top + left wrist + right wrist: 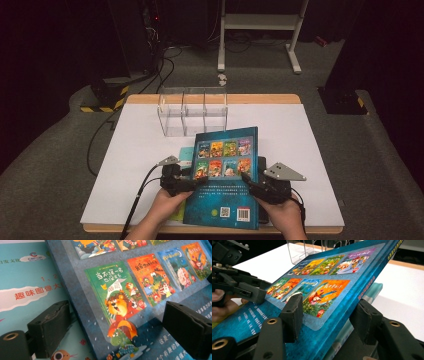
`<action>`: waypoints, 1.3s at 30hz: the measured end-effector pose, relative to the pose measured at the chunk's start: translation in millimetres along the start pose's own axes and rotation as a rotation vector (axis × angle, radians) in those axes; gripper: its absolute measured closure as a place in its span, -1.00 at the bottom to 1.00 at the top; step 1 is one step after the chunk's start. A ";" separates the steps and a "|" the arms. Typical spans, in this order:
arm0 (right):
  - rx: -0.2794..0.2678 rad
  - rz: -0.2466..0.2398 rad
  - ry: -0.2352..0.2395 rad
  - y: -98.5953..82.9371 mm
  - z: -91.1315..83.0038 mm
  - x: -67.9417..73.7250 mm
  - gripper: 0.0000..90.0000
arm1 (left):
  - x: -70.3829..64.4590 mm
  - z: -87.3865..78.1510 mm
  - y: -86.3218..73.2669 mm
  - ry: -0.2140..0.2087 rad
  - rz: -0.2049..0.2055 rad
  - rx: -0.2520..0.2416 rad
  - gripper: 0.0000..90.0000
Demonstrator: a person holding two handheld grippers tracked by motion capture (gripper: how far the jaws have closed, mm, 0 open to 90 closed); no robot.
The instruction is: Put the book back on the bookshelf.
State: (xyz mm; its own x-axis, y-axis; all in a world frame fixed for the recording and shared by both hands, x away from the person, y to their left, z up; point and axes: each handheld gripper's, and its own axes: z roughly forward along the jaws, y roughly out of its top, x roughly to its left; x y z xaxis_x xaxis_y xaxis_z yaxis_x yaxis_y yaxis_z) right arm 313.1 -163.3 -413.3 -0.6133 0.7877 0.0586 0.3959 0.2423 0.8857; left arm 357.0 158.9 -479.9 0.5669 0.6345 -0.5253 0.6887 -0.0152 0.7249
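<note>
Right gripper [325, 317]: jaws set one above and one below the right edge of the blue book [227, 175]; one black pad lies on the cover and the other sits under the spine edge, so it grips the book.
Left gripper [117, 330]: jaws stand apart astride the book's left edge, one over the cover and one over the teal book [27, 285] beside it; whether the pads press on the blue book cannot be told from this view.
Left gripper, seen from above [186, 184]: it meets the blue book's left edge about halfway down the cover.
Blue book: back cover up, showing two rows of small picture-book covers, a block of text and a barcode; its far end is tilted up off the table, its near end reaches the table's front edge.
Teal book: flat beneath the blue book, sticking out past its left side.
Hands [167, 205]: one behind each gripper, just nearer than the blue book's lower corners.
Clear organiser [192, 111]: see-through box with dividers, just beyond the blue book's far edge.
Table [300, 130]: white top with a wooden rim, under the blue book.
</note>
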 end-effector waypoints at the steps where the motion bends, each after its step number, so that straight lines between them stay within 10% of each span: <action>1: -0.002 -0.004 0.002 0.3 -0.1 0.5 -0.01 | -0.3 0.1 0.1 -0.005 0.001 0.001 -0.84; 20: 0.043 0.020 0.018 22.2 12.5 -2.3 -0.01 | -10.6 -23.4 18.3 0.121 0.088 -0.070 -0.51; 39: -0.046 -0.055 -0.048 57.7 15.9 14.4 0.06 | -19.4 -52.3 30.2 0.212 0.192 -0.251 -0.26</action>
State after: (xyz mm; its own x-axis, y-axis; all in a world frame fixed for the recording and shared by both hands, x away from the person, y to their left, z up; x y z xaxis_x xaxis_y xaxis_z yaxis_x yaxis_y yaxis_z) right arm 338.0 -129.0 -368.7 -0.5992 0.8005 -0.0124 0.3300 0.2611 0.9072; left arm 343.2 186.6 -424.6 0.5508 0.7848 -0.2840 0.4317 0.0233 0.9017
